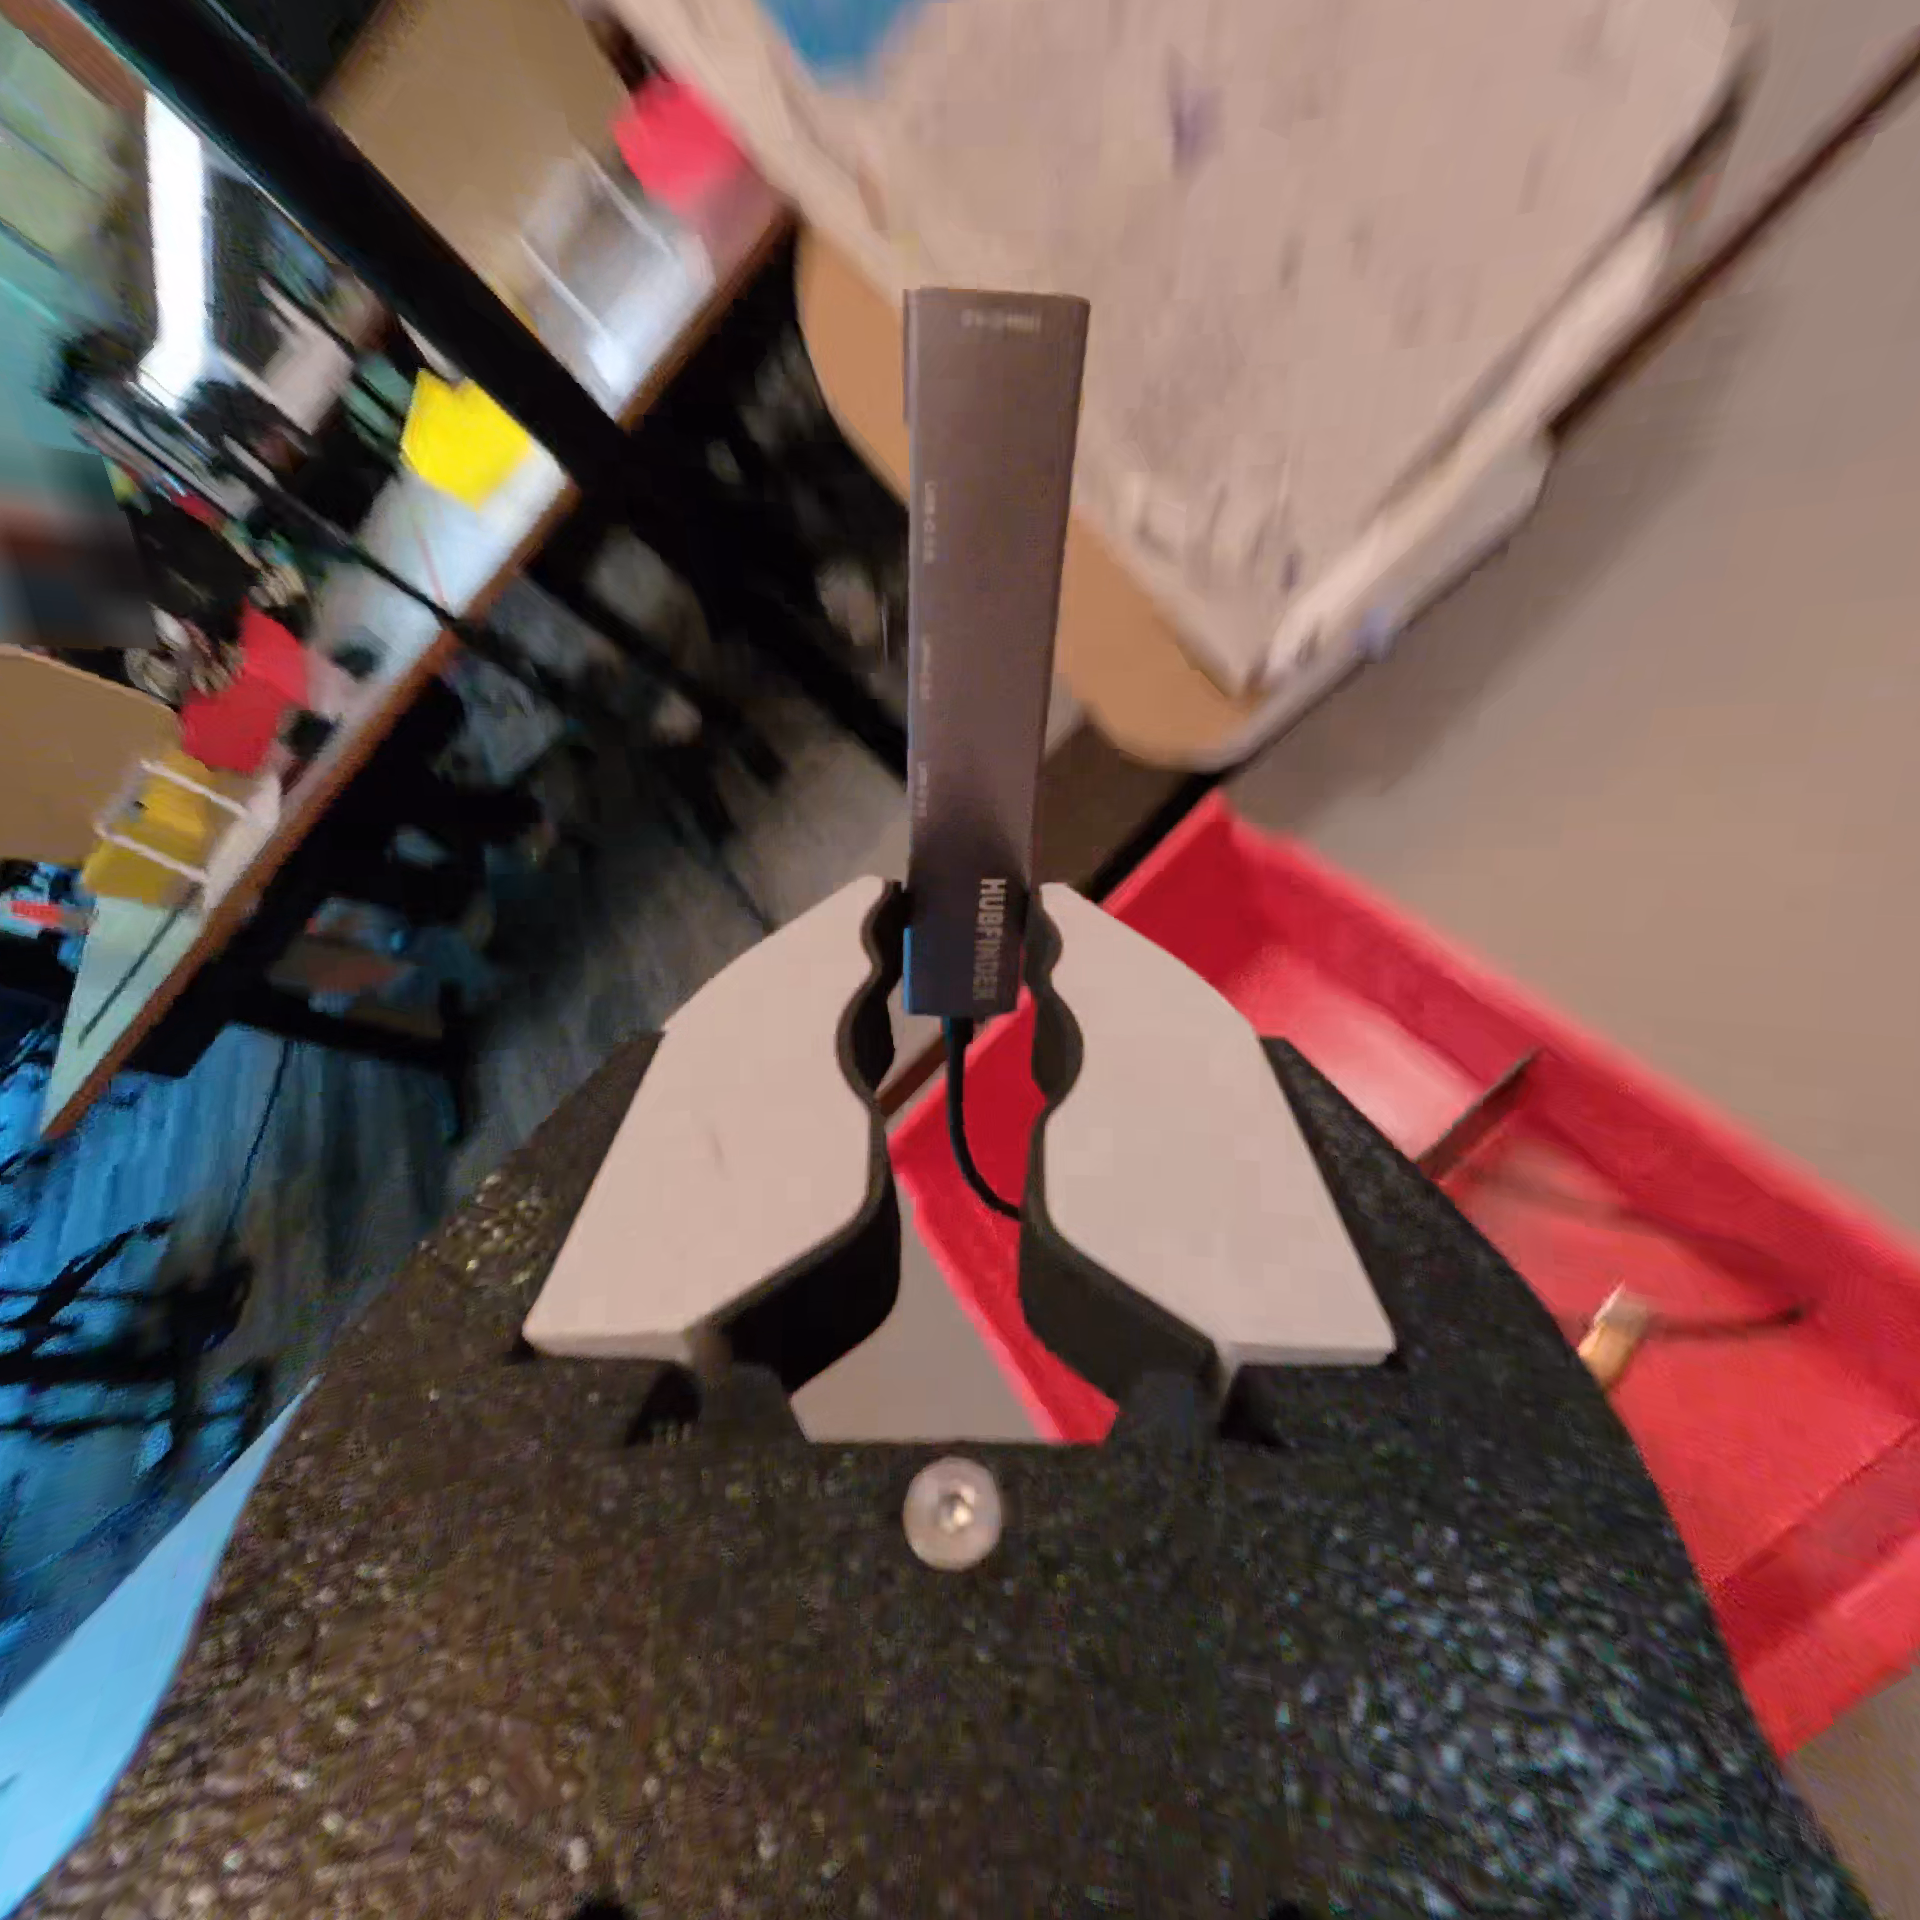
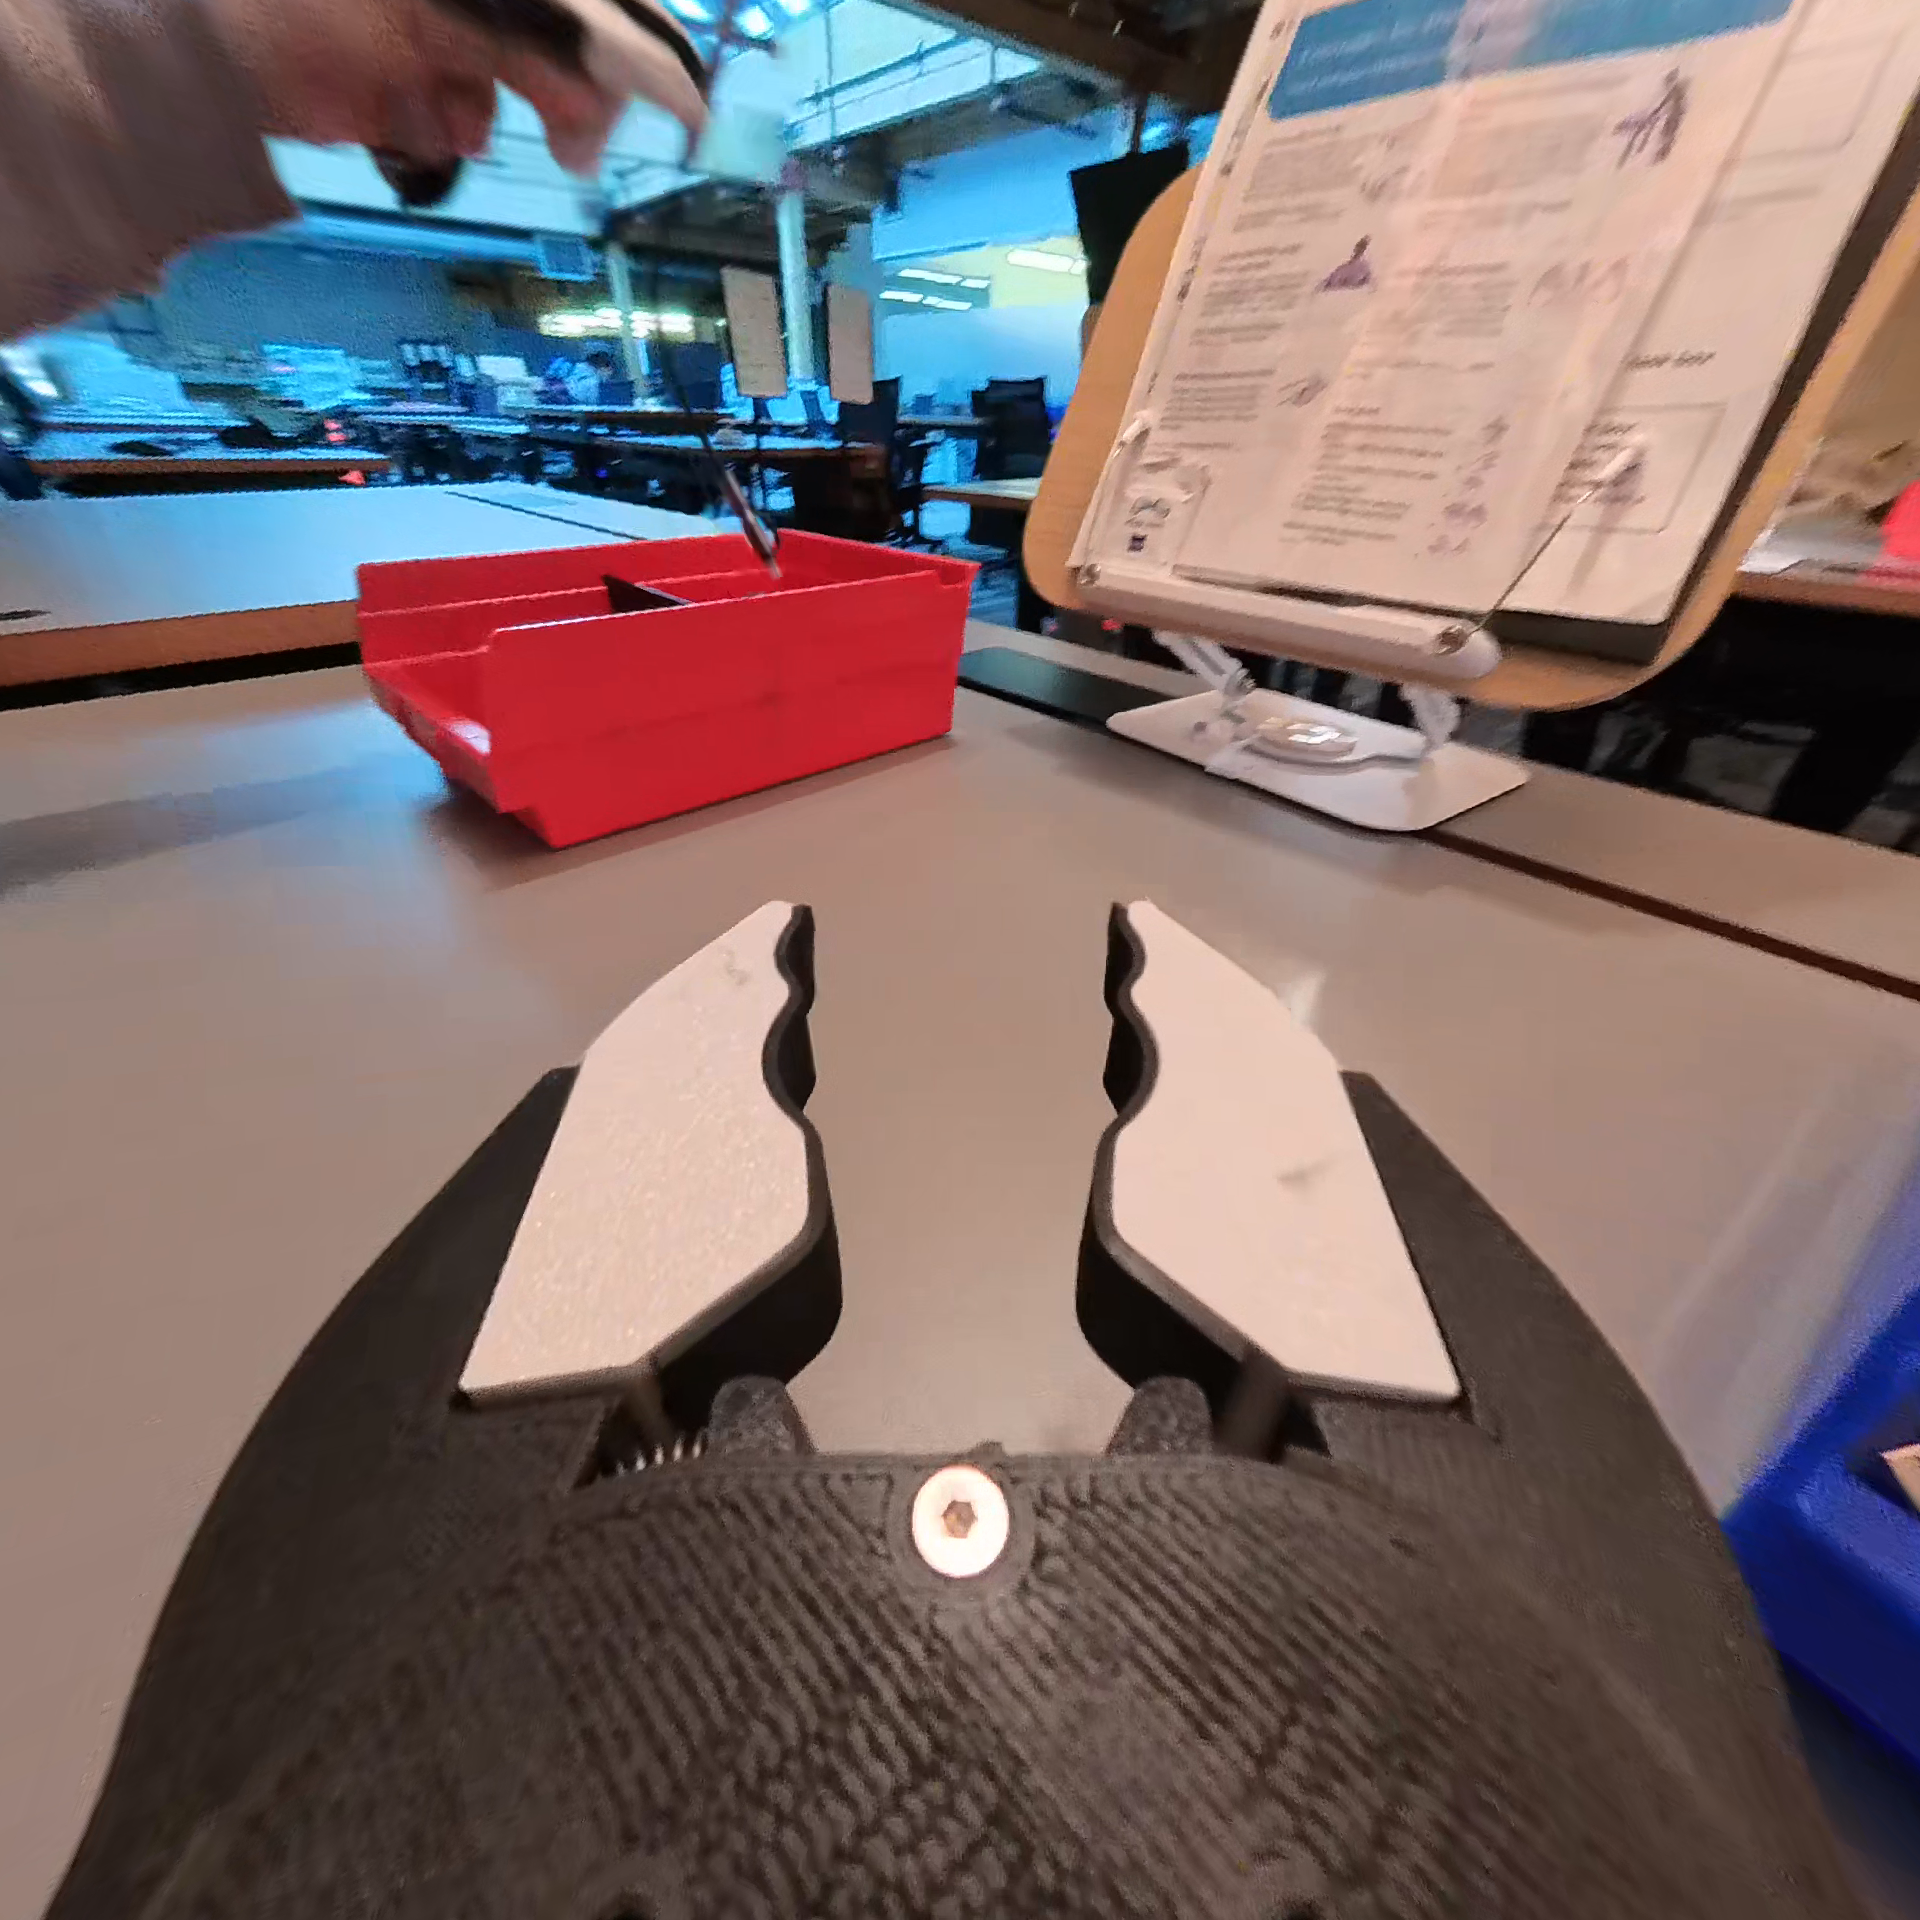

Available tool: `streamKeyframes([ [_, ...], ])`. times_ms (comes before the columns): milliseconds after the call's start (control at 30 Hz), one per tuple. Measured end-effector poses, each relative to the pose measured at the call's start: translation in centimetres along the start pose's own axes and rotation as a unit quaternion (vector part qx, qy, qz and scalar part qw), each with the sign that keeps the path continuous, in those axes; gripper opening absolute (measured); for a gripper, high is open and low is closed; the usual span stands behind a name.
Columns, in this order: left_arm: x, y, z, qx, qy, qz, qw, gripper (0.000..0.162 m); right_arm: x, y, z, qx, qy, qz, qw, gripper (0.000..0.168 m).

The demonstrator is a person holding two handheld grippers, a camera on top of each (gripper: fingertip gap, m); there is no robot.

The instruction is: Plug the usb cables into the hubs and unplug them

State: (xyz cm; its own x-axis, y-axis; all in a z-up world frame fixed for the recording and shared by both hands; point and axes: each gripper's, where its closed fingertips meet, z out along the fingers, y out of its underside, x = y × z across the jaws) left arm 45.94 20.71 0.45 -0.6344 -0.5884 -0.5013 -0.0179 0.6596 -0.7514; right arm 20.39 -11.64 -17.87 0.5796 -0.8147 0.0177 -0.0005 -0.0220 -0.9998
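Two hand-held grippers | left clamps lettered grey hub | right gapes empty

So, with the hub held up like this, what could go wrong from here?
1. The left gripper pinches the grey hub only at its cable end, with the fingertips; most of it sticks out, so it may pivot or slip when a plug is pushed in.
2. The hub's thin black cable runs between the fingers and may get pinched.
3. The right gripper is open and empty above the table, so nothing steadies the hub yet.
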Motion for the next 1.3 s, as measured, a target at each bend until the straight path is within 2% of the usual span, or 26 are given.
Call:
streamKeyframes([
  [33, 0.0, -2.6, -2.4, 0.056, -0.006, -0.032, 0.998, 0.022, 0.2, -0.2, -0.2, 0.008, 0.016, -0.010, 1.000, 0.054],
  [100, 0.8, -7.0, -7.2, 0.167, 0.007, -0.106, 0.980, 0.021, 0.1, -0.6, -0.5, 0.023, 0.038, -0.034, 0.998, 0.056],
  [167, 3.1, -9.9, -11.2, 0.251, 0.052, -0.184, 0.949, 0.021, -0.4, -1.0, -0.7, 0.039, 0.048, -0.038, 0.997, 0.057],
  [267, 9.1, -10.4, -13.4, 0.299, 0.162, -0.279, 0.898, 0.022, -2.1, -2.0, -0.8, 0.091, 0.034, 0.053, 0.994, 0.057],
  [333, 13.6, -9.0, -13.0, 0.308, 0.213, -0.324, 0.868, 0.021, -3.5, -2.6, -0.7, 0.127, 0.023, 0.096, 0.987, 0.054],
  [400, 18.5, -6.7, -11.4, 0.296, 0.257, -0.347, 0.852, 0.022, -4.8, -2.9, -0.4, 0.141, 0.026, 0.094, 0.985, 0.052],
  [533, 26.9, -1.6, -7.7, 0.287, 0.306, -0.378, 0.825, 0.022, -7.6, -2.2, 1.2, 0.090, 0.009, 0.036, 0.995, 0.049],
  [600, 30.2, 0.5, -6.1, 0.285, 0.318, -0.368, 0.826, 0.022, -9.0, -1.6, 1.9, 0.059, -0.007, 0.014, 0.998, 0.050],
  [667, 32.6, 2.1, -4.7, 0.268, 0.316, -0.346, 0.842, 0.022, -10.4, -1.0, 2.5, 0.035, -0.029, 0.004, 0.999, 0.051],
  [733, 34.0, 2.6, -4.1, 0.251, 0.327, -0.345, 0.843, 0.022, -11.2, -0.5, 3.2, 0.011, -0.030, -0.026, 0.999, 0.049],
  [833, 34.7, 1.7, -4.7, 0.262, 0.348, -0.355, 0.827, 0.022, -12.2, 0.4, 4.6, -0.020, -0.030, -0.076, 0.996, 0.045],
  [967, 35.6, 1.4, -4.6, 0.266, 0.377, -0.402, 0.791, 0.022, -11.7, -0.8, 6.4, 0.024, 0.019, -0.088, 0.996, 0.036],
  [1100, 36.2, 1.4, -4.1, 0.264, 0.395, -0.436, 0.765, 0.022, -12.3, -0.4, 7.4, 0.012, 0.001, -0.116, 0.993, 0.023],
  [1200, 36.7, 1.0, -3.9, 0.264, 0.406, -0.437, 0.758, 0.022, -12.3, -0.9, 7.8, 0.020, 0.004, -0.130, 0.991, 0.019],
  [1233, 36.7, 1.0, -3.7, 0.263, 0.404, -0.436, 0.760, 0.022, -11.8, -0.8, 7.8, 0.010, 0.021, -0.136, 0.990, 0.011],
  [1300, 36.8, 0.9, -3.7, 0.270, 0.408, -0.423, 0.763, 0.022, -11.5, -0.8, 7.7, -0.007, 0.029, -0.180, 0.983, 0.009],
])
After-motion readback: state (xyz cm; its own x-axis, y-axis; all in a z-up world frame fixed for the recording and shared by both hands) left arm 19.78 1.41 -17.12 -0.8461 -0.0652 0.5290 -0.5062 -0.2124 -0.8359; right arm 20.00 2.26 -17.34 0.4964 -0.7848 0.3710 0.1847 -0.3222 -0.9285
